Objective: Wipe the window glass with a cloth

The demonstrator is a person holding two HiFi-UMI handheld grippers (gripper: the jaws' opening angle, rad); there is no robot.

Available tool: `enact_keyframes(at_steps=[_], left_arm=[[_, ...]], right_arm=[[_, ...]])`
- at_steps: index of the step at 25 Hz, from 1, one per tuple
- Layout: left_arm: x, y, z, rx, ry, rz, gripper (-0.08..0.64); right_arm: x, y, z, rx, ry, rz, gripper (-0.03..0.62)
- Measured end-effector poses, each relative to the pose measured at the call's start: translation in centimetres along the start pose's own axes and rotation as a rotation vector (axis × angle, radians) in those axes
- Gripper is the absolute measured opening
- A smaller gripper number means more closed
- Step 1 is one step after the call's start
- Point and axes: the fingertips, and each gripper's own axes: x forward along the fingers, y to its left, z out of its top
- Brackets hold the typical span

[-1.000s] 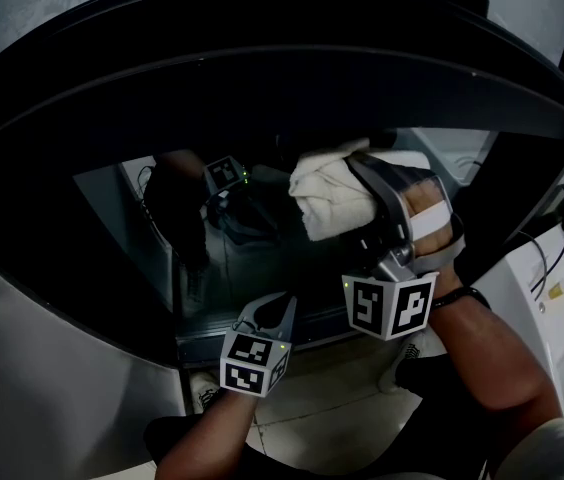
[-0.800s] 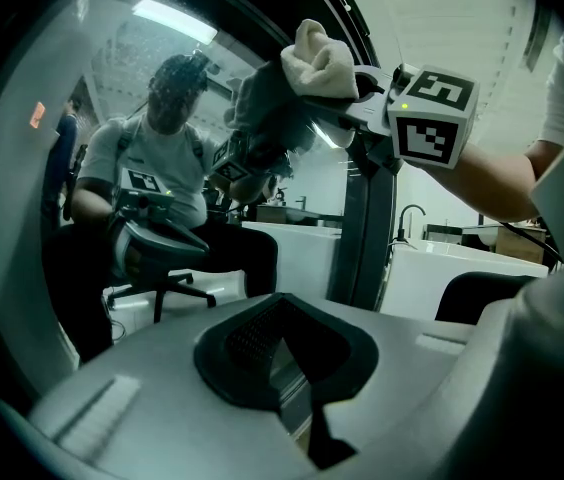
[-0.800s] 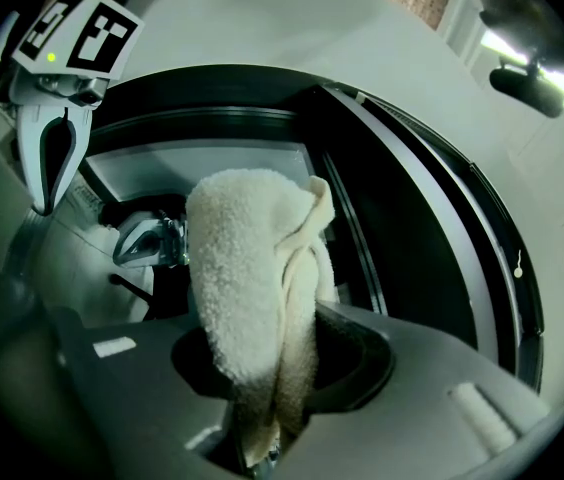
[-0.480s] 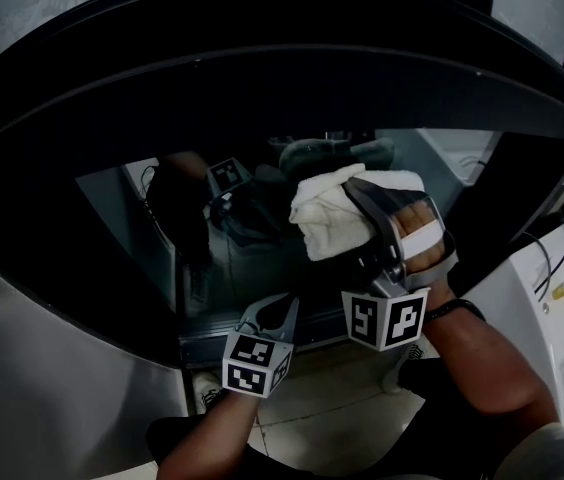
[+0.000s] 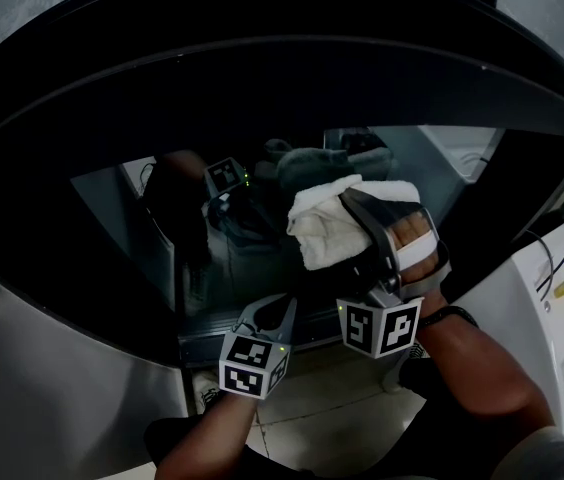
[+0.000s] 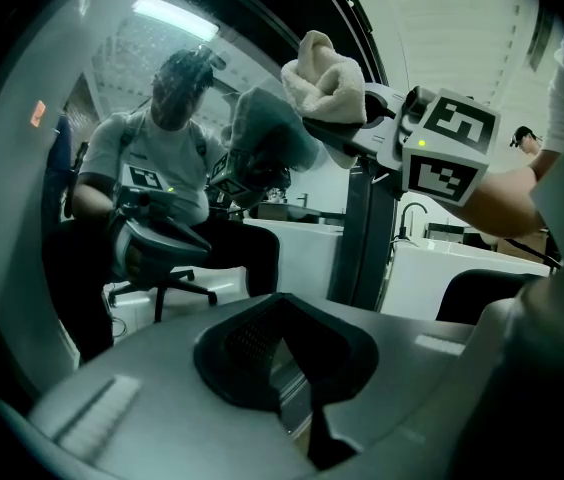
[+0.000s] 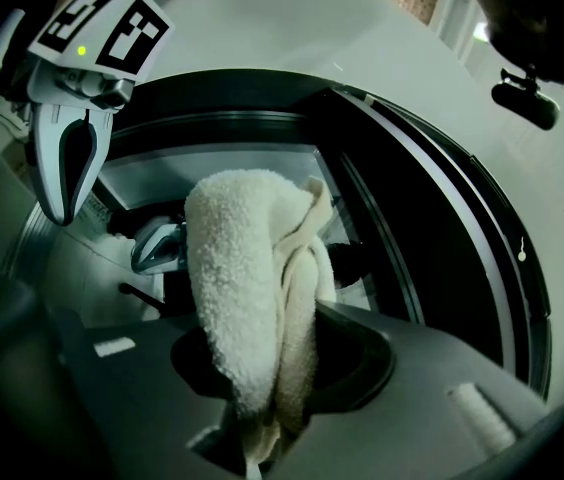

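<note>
The dark window glass (image 5: 132, 223) fills the middle of the head view and mirrors the room. A folded white terry cloth (image 5: 324, 224) lies pressed against it, and my right gripper (image 5: 350, 216) is shut on that cloth. In the right gripper view the cloth (image 7: 247, 298) rises from between the jaws toward the glass (image 7: 222, 163). My left gripper (image 5: 270, 310) hangs lower, at the window's bottom edge, shut and holding nothing. It shows in the right gripper view as the left gripper (image 7: 66, 173). The left gripper view has the cloth (image 6: 324, 76) up high.
A black curved window frame (image 5: 262, 78) arches over the glass. White body panels (image 5: 527, 298) with dark cables (image 5: 562, 213) stand at the right. Tiled floor (image 5: 332, 398) lies below. The glass reflects a seated person (image 6: 157, 158) and an office chair.
My right gripper has slid the cloth a little downward across the glass. The left gripper has stayed nearly still at the bottom edge.
</note>
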Motion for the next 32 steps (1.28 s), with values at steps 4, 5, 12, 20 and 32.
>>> enact_keyframes(at_steps=[4,5,12,20,32], left_arm=[[0.0,-0.1,0.5,-0.004,0.013,-0.001,0.017],[0.0,-0.1,0.5,-0.005,0.017,-0.001,0.017],[0.3,0.0,-0.5,-0.002,0.01,-0.003,0.017],[0.5,0.4,-1.1,0.01,-0.001,0.002,0.017],[0.5,0.4,-1.2,0.009,0.003,0.005,0.017]], right_arm=[[0.2,0.2,-0.2,0.008,0.001,0.009,0.118],[0.2,0.2,-0.2,0.009,0.002,0.011,0.118],[-0.4,1.7,-0.2,0.002,-0.002,0.01,0.118],[-1.0,3.4,-0.3,-0.004,0.0,0.012,0.118],[-1.5,5.2,-0.7,0.001,0.006,0.043,0.118]])
